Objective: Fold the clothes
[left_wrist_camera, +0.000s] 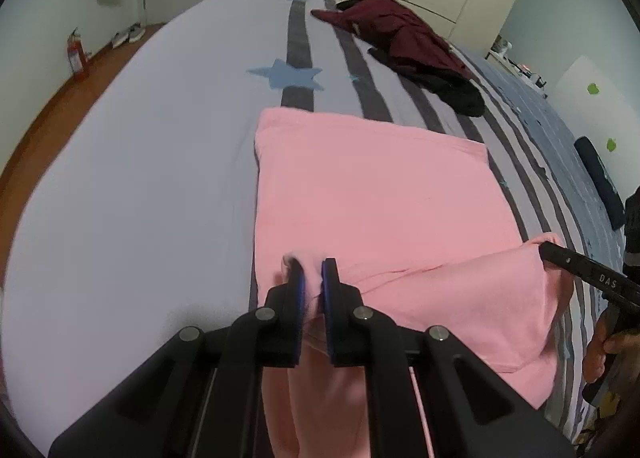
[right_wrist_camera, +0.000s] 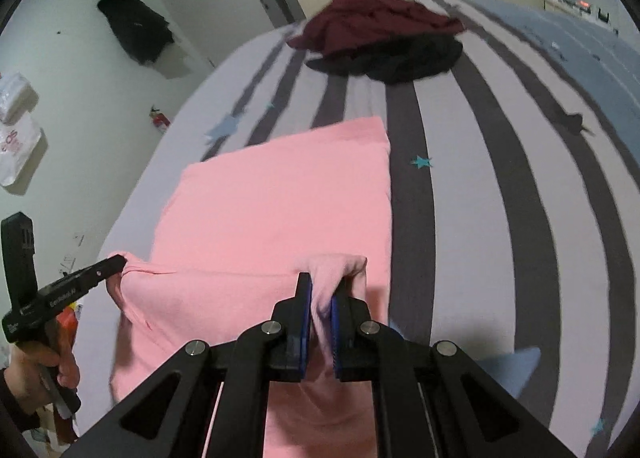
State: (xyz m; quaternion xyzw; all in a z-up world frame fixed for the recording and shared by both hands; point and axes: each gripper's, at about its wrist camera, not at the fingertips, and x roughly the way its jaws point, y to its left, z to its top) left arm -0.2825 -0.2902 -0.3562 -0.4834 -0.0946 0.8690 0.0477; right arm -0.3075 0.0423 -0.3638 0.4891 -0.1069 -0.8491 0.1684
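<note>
My left gripper (left_wrist_camera: 312,278) and right gripper (right_wrist_camera: 320,298) each pinch a near corner of the pink garment (left_wrist_camera: 380,194) nearly shut, lifting its edge over the striped bed (left_wrist_camera: 140,178) — partly folded, one fold underway — while the dark clothes pile (right_wrist_camera: 380,38) waits unfolded.

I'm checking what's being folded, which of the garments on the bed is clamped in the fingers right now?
The pink garment, spread on the striped bed. Both the left gripper and the right gripper pinch its near edge. The maroon garment and black garment lie untouched in a heap farther back.
</note>
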